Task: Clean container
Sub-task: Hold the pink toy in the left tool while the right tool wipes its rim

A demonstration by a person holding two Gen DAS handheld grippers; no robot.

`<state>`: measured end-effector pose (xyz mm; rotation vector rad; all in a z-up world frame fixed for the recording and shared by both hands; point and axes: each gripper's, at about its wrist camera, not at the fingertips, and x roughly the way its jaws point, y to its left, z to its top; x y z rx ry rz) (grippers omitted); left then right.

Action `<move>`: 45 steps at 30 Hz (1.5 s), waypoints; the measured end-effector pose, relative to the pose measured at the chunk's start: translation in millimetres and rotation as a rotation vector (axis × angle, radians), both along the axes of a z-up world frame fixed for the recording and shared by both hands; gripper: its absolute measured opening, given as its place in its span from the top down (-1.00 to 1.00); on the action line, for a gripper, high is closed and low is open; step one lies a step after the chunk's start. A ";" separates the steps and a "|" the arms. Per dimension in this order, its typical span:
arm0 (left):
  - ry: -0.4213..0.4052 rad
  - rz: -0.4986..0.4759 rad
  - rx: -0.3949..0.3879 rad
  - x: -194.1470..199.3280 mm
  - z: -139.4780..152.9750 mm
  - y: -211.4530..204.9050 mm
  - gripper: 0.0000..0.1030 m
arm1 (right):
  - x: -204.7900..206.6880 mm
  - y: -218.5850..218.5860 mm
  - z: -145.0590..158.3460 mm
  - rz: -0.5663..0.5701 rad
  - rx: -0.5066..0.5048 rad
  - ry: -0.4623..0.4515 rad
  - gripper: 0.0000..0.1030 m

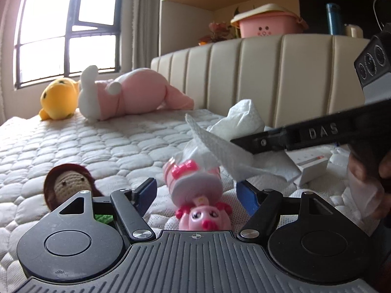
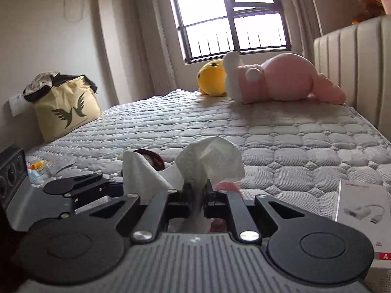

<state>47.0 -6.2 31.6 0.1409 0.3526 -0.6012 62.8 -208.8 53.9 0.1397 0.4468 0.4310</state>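
The small pink plastic pig-shaped container point(image 1: 195, 190) lies on its side on the near quilted white mattress point(image 1: 73, 141); it looks light, hard and slippery, best held around its ribbed middle. The left gripper point(image 1: 195, 193) stands spread wide either side of it, not touching, while the right gripper point(image 2: 197, 195), entering from the right, is clamped on a crumpled white paper tissue point(image 1: 220, 144) draped over the container's far end.

- Daylight is admitted through the window point(image 1: 66, 29), blown out to white in both views.
- The pink container point(image 1: 195, 185) is smeared by motion blur.
- Straight lines are bowed at the frame edges.
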 end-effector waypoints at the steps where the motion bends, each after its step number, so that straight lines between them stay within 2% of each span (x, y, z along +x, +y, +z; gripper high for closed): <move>1: 0.006 -0.013 0.016 3.7 -0.4 -4.4 -0.51 | 1.7 -8.0 -0.7 -0.024 0.015 -0.002 0.80; 5: 0.044 -0.021 0.123 29.0 -0.4 -30.2 -0.69 | 4.1 -38.9 -2.6 -0.103 0.069 -0.011 0.80; 6: 0.073 -0.011 0.156 40.3 -1.5 -37.3 -0.80 | 2.9 -44.0 -3.7 -0.111 0.076 -0.011 0.80; 8: 0.167 0.013 0.214 67.5 -4.6 -51.3 -0.81 | 0.7 -52.3 -7.4 -0.118 0.080 -0.011 0.80; 12: 0.478 0.026 0.247 129.5 -20.7 -70.0 -0.85 | -3.2 -69.5 -15.7 -0.135 0.107 0.000 0.80; 14: 0.486 0.041 0.225 138.1 -20.3 -73.8 -0.86 | -5.2 -76.2 -18.5 -0.146 0.113 0.003 0.80; 16: 0.421 0.032 0.223 132.9 -12.2 -76.7 -0.62 | -8.9 -82.8 -20.4 -0.158 0.118 0.001 0.80; 20: 0.277 -0.028 0.112 98.5 3.9 -60.6 -0.62 | -15.2 -93.3 -14.0 -0.167 0.158 -0.010 0.80; 24: 0.038 -0.037 0.087 30.4 19.6 -37.4 -0.62 | -25.5 -86.8 -0.5 -0.114 0.191 -0.042 0.80; 26: -0.010 -0.023 0.082 3.1 19.6 -27.1 -0.62 | -27.5 -75.5 8.8 -0.063 0.215 -0.057 0.80; 29: -0.035 -0.007 0.070 -22.2 16.5 -17.7 -0.62 | -31.0 -47.7 24.3 0.073 0.260 -0.080 0.80; 31: -0.044 0.003 0.068 -29.3 14.2 -15.6 -0.62 | -37.1 -20.2 33.4 0.195 0.246 -0.093 0.80; 34: -0.039 0.017 0.047 -33.0 10.2 -10.5 -0.62 | -47.3 23.0 31.9 0.294 0.098 -0.094 0.80; 36: -0.022 0.024 0.027 -29.3 10.2 -7.5 -0.63 | -53.3 43.7 24.0 0.305 -0.013 -0.096 0.80; 38: -0.012 0.029 0.016 -26.3 10.1 -5.7 -0.63 | -55.9 51.9 16.4 0.300 -0.071 -0.085 0.81; 45: -0.008 0.031 0.017 -22.1 8.8 -8.7 -0.63 | -56.8 35.4 25.2 0.166 -0.091 -0.119 0.80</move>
